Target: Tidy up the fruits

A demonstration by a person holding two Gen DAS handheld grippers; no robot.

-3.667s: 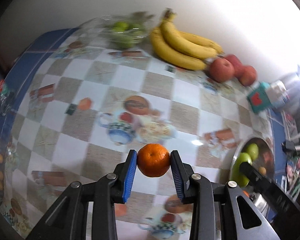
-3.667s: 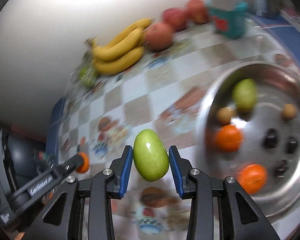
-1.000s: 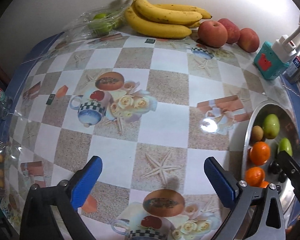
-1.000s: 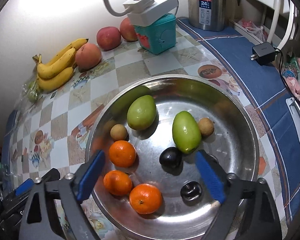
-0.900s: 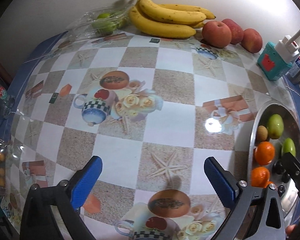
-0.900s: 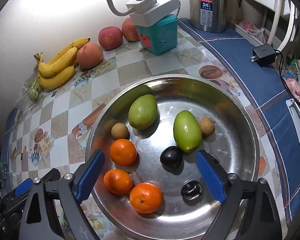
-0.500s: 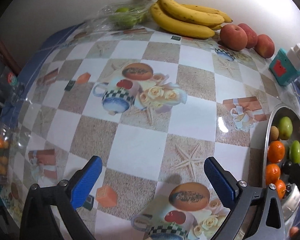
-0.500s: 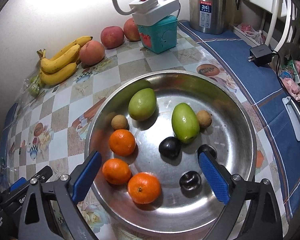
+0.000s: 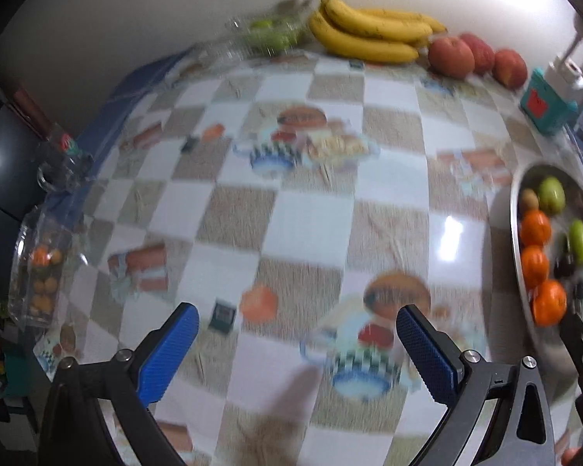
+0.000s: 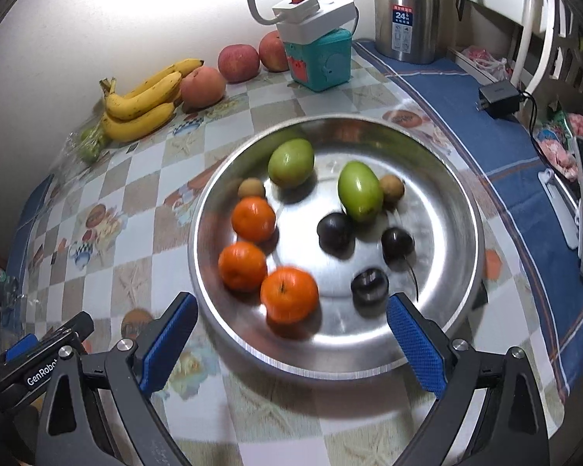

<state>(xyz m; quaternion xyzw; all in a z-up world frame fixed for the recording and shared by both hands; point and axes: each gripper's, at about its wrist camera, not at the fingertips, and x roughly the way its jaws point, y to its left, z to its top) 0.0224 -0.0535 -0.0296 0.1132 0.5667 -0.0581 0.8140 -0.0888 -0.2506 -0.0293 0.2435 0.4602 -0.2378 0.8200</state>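
Here, through my left wrist camera, everything smears with blur; the steel bowl [image 9: 524, 279] is cut off at the right edge, and the clear box [image 9: 39, 268] at far left shows only vague orange blobs. My left claw [image 9: 297, 343] stands spread wide, empty, tilted steeply down above the checkered bench [image 9: 311, 225].

From my right wrist camera the picture is sharper. My right claw [image 10: 289, 336] has just been opening and gapes wide with nothing between its pads, angled down over the bowl's near rim. Three oranges [image 10: 289, 294], two green fruits [image 10: 359, 191] and dark plums [image 10: 335, 231] lie inside; bananas [image 10: 144, 103] rest by the wall.
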